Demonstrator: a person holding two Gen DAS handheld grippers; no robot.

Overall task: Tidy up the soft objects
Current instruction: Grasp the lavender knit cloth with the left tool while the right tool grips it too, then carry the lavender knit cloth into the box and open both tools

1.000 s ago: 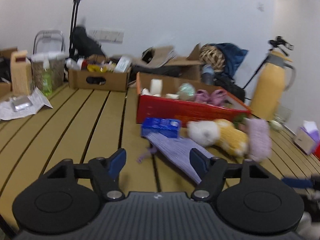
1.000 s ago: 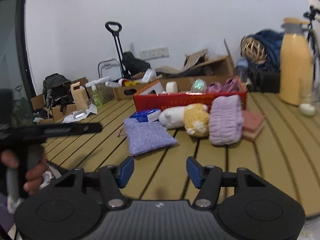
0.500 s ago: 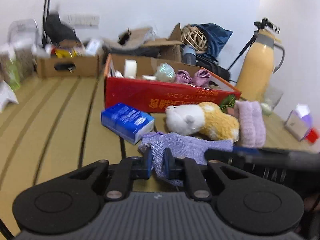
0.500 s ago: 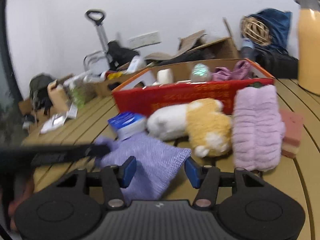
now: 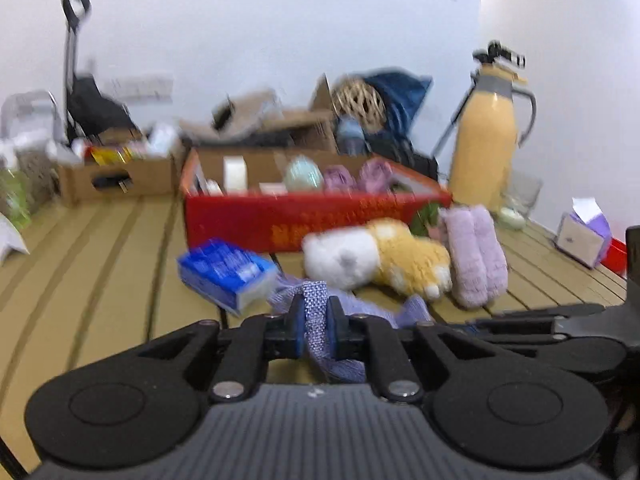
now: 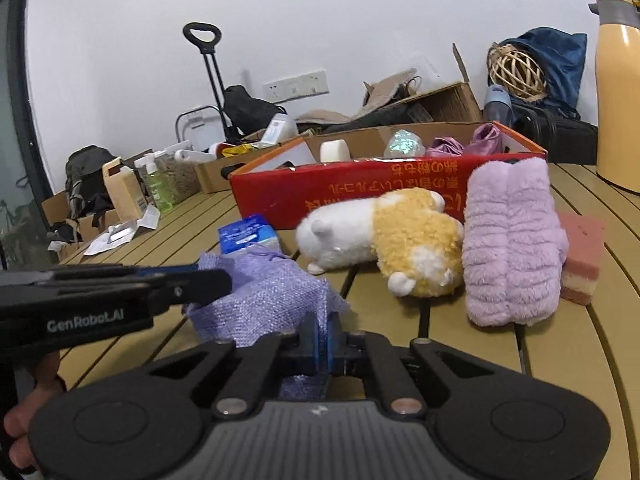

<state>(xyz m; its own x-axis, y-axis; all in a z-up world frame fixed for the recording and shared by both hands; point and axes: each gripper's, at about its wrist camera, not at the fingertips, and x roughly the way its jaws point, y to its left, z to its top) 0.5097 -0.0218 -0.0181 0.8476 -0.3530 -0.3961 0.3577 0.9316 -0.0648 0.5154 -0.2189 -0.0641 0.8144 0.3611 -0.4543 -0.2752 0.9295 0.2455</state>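
Note:
A lilac woven pouch [image 6: 264, 300] lies on the slatted table and is pinched at both ends. My left gripper [image 5: 314, 322] is shut on its left edge [image 5: 314, 312]; that gripper shows from the side in the right wrist view [image 6: 200, 280]. My right gripper [image 6: 322, 338] is shut on the pouch's near right corner. Behind the pouch lie a white-and-yellow plush toy [image 6: 384, 236], also in the left wrist view [image 5: 376, 256], and a fluffy lilac roll [image 6: 512, 240]. A red cardboard box [image 6: 384, 188] stands behind them.
A blue tissue pack [image 5: 226, 272] lies just left of the pouch. A pink sponge [image 6: 582, 256] sits right of the lilac roll. A yellow thermos [image 5: 486, 152], a tissue box [image 5: 580, 236] and brown cartons [image 5: 116, 180] stand along the table's far side.
Both grippers came forward to the pouch. The left one shut on it first; the right one, open half a second ago, has now shut on its corner. The pouch is bunched up.

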